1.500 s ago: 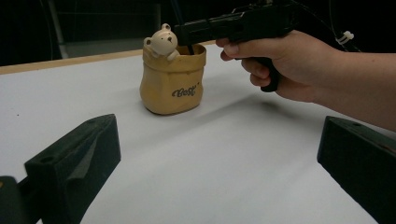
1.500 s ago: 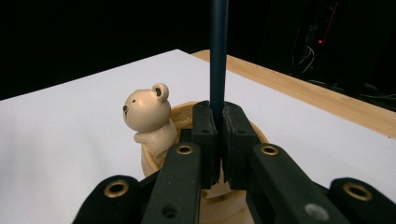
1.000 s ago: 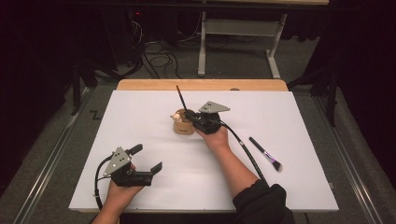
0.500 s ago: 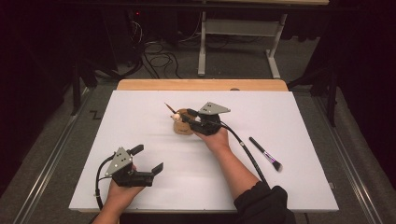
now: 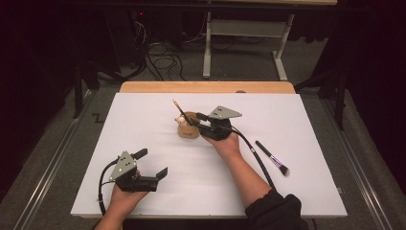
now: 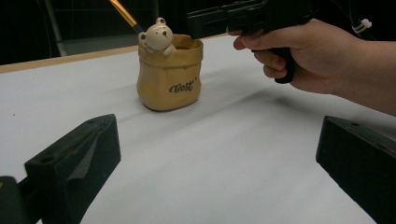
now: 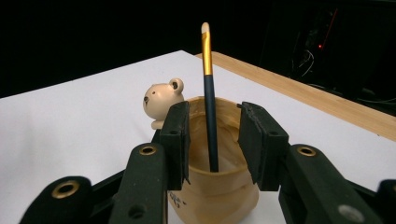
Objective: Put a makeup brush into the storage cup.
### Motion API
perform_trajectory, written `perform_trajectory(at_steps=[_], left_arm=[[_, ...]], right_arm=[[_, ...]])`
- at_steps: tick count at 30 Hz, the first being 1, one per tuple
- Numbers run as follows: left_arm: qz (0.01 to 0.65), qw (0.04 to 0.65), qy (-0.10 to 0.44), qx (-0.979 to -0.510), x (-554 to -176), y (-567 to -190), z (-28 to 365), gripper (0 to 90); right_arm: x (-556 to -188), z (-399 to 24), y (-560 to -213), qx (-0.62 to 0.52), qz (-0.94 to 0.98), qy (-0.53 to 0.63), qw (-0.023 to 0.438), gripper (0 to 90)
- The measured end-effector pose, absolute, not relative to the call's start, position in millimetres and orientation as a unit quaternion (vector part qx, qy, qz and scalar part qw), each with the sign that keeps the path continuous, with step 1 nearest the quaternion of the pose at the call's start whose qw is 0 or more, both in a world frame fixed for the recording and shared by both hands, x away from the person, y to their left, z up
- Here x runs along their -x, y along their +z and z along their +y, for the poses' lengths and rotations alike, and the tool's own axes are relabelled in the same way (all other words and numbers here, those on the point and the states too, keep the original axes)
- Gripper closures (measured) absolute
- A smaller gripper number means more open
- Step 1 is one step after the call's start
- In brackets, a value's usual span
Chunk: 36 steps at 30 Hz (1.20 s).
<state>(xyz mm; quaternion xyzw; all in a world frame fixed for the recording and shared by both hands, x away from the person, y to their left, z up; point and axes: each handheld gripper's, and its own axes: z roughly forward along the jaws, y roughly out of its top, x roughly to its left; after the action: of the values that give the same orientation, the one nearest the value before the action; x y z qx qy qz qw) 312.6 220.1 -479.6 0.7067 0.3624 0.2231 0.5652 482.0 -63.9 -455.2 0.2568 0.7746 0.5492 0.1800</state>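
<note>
**Over the pot: brush freed, tip-over risk**

Between the right gripper's point(image 7: 212, 140) released fingers point(image 7: 180, 135), the brush point(image 7: 208, 93) leans inside the pot point(image 7: 219, 186) mid-surface. Pulling back crookedly could clip it and topple the pot. Left gripper point(image 5: 152, 163) idles, fingers spread.

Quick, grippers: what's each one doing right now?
Left hand-held gripper: open, holding nothing.
Right hand-held gripper: open, brush standing free in the pot.

The right gripper point(image 7: 212, 140) has let go of the brush point(image 7: 208, 98): its jaws have parted and stand clear on either side. The brush now rests in the pot point(image 5: 188, 128), leaning toward eleven o'clock instead of twelve.
</note>
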Motion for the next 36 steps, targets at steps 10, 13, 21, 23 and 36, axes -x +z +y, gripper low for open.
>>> perform_trajectory(at_steps=[10, 13, 21, 23, 36], left_arm=[[0.363, 0.562, 0.225, -0.708, -313.1, -480.3, 219.4, 0.6], [0.363, 0.563, 0.225, -0.708, -313.4, -480.6, 219.7, 0.6], [0.363, 0.562, 0.226, -0.708, -314.1, -480.4, 219.5, 0.5], [0.363, 0.561, 0.227, -0.708, -314.3, -480.3, 219.7, 0.5], [0.365, 0.552, 0.224, -0.715, -316.5, -484.3, 216.9, 0.3]], right_arm=[[-469.2, -76.5, -456.1, -0.261, 0.774, 0.549, 0.178, 64.1], [-459.2, -83.5, -458.1, -0.267, 0.774, 0.547, 0.176, 63.0], [-430.4, -108.9, -458.7, -0.272, 0.771, 0.547, 0.179, 60.4], [-422.7, -117.0, -458.3, -0.274, 0.77, 0.548, 0.181, 59.9], [-393.4, -156.6, -457.2, -0.286, 0.761, 0.553, 0.184, 48.9]])
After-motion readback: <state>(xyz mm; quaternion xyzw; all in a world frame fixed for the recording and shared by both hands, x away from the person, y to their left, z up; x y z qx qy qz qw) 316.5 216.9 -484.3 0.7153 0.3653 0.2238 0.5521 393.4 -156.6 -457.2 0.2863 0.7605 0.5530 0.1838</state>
